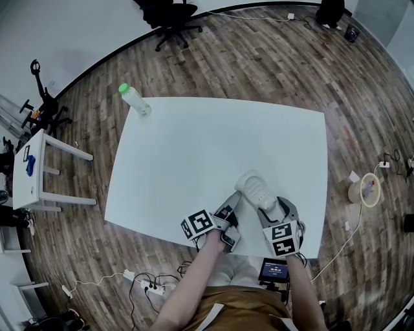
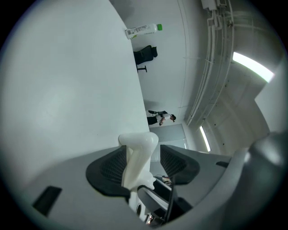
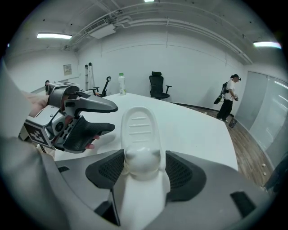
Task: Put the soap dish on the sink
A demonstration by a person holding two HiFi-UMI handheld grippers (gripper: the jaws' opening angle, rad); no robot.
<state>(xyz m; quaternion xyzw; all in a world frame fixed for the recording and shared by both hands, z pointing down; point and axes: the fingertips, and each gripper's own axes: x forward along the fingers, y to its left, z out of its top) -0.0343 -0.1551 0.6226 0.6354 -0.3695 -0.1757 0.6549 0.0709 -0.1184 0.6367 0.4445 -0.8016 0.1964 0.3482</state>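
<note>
Right claw [image 3: 143, 167]: closed on rounded near end of white soap dish [image 3: 139, 128], pads pressing both sides. Dish points away from person, ribbed face up, over near right part of white counter [image 1: 213, 142]; resting or lifted, cannot tell. Left claw [image 1: 228, 210]: just beside dish on its left, jaws apart, gripping nothing; dish edge shows in line with its gap. Far left counter corner: clear bottle [image 1: 134, 98], green cap, standing. Beyond counter: black office chair [image 1: 171, 16] on wood floor [image 1: 272, 58].
</note>
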